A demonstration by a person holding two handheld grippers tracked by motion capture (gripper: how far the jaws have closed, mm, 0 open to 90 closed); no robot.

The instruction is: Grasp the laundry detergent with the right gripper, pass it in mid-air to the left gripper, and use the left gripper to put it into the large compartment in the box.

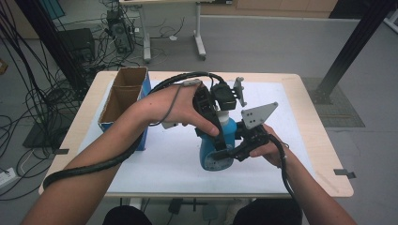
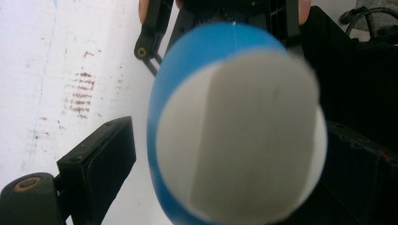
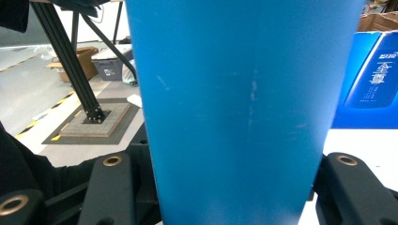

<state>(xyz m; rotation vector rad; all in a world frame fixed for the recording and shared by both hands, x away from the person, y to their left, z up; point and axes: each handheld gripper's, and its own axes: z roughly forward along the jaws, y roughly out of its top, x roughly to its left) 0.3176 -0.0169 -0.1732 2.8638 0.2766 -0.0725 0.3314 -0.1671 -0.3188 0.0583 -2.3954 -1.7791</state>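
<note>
Right gripper [image 1: 230, 152] is clenched on the lower body of the blue bottle [image 1: 217, 147], which leans tilted over the white mat on the bench [image 1: 305, 140]. Left gripper [image 1: 224, 110] sits at the bottle's white top; in the left gripper view its jaws stand either side of the bottle [image 2: 234, 131], but whether they press I cannot tell. Judging by this, the bottle is secured and lifted; the cardboard box [image 1: 123, 98] stands open and nothing has gone in yet.
</note>
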